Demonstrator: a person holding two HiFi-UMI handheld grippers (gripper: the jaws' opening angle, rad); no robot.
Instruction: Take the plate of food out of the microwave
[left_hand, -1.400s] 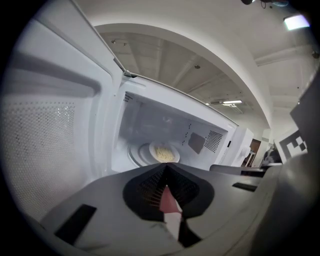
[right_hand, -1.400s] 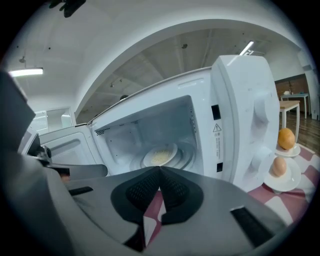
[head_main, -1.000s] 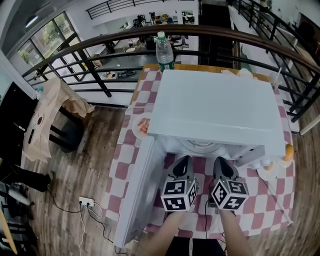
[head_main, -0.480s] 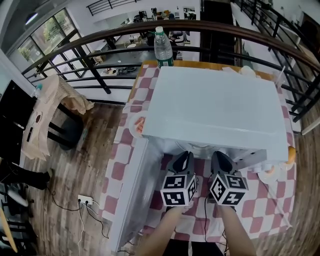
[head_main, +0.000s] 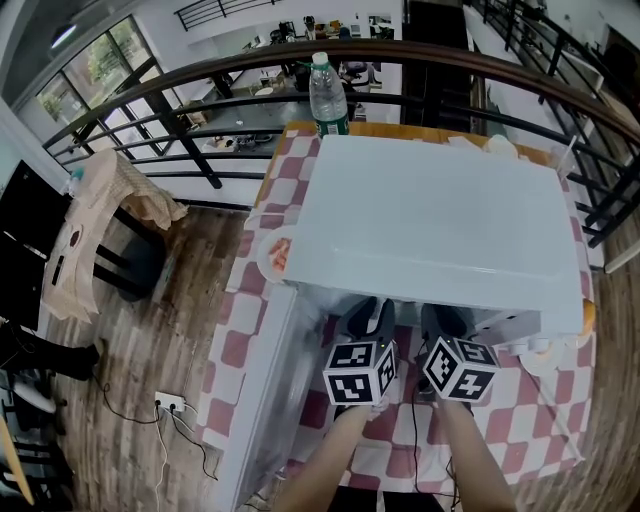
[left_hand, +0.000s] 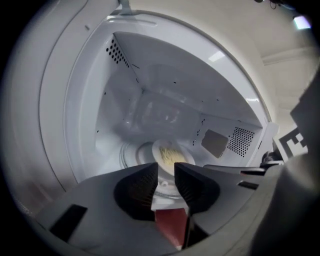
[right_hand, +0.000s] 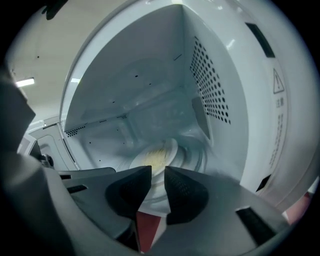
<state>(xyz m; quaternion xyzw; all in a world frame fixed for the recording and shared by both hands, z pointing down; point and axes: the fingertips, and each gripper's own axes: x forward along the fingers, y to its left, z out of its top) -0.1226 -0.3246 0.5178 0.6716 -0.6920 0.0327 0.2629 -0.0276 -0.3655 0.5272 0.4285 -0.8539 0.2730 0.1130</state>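
Nearest the person, over the red-and-white checked table (head_main: 520, 430), two tools reach side by side into the mouth of one white microwave (head_main: 440, 220). Each carries one marker cube, the left cube (head_main: 360, 372) and the right cube (head_main: 460, 368) standing close together.

The left tool (left_hand: 166, 172) has its jaws a narrow gap apart, having just been opening. Nothing lies between the pads and they press on nothing. Only the red cloth and the oven's front lip show through the gap. The right tool (right_hand: 158, 176) is likewise released, its jaws just opened to a slim gap with nothing gripped.

The microwave door (head_main: 258, 410) hangs open to the left.

Beyond the tips of both tools, inside the cavity, one plate of food (left_hand: 169, 152) sits on the glass turntable (left_hand: 127, 154). It bears a pale yellow heap and lies clear of both tools.

Two further dishes rest on the table. One small plate (head_main: 277, 255) with reddish food is at the oven's left front corner. One dish (head_main: 545, 350) holding something orange is at its right.

Behind the oven one water bottle (head_main: 327, 95) stands upright, then a dark railing (head_main: 200, 85).
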